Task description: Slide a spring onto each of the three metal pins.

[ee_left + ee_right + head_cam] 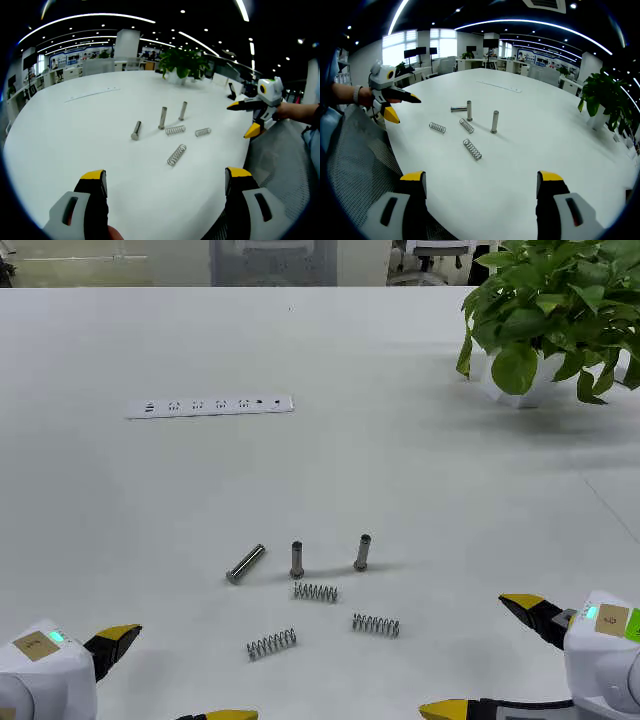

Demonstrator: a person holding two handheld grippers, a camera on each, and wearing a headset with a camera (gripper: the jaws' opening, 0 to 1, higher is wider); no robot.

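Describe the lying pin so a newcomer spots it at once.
Find the white power strip on the table, then look nearer the person. The leftmost pin in the row there lies on its side, while the middle pin and right pin stand upright.

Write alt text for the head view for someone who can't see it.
Three short steel pins, two upright and one lying flat, sit on a white workbench with three loose coiled wire springs just in front, none threaded yet. The yellow-tipped left tool and right tool hover open at the bottom corners, empty.
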